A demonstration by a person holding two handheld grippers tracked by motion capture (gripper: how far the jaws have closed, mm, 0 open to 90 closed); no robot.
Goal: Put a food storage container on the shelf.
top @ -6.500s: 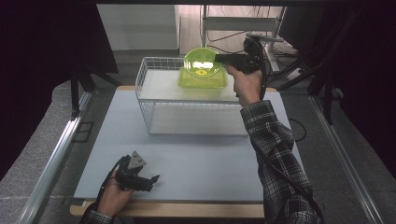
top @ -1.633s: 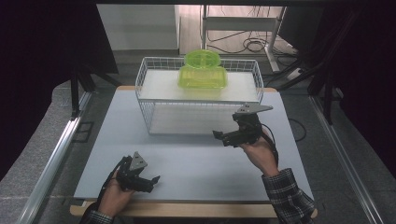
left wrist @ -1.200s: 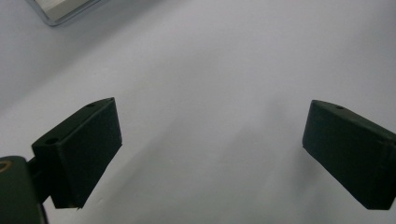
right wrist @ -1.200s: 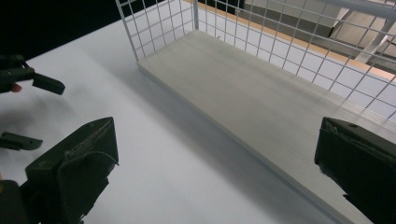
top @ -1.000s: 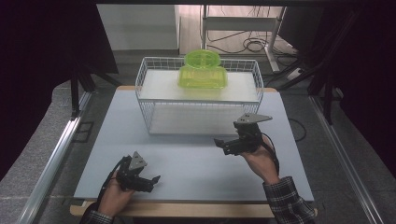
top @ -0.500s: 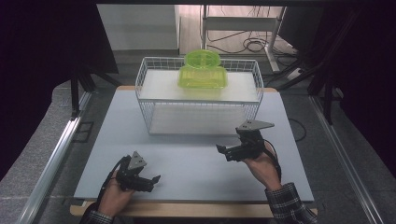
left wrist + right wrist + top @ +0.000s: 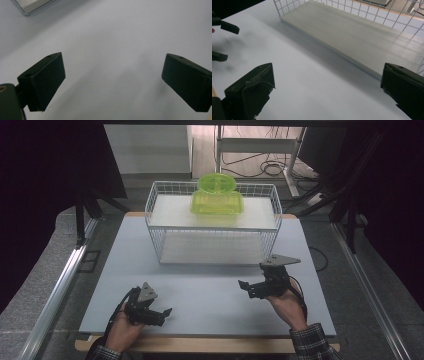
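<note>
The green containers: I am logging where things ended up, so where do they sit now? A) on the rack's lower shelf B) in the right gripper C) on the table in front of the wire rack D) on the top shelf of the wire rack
D: the green containers rest on the top shelf of the wire rack; both grippers are low, near the table's front edge.

place: lab recording booth | evidence: black curtains (image 7: 45,170) at 9 and 3 o'clock | aluminium rails (image 7: 55,295) flanking grey table (image 7: 210,295) | loose cables (image 7: 270,167) on floor at 12 o'clock
</note>
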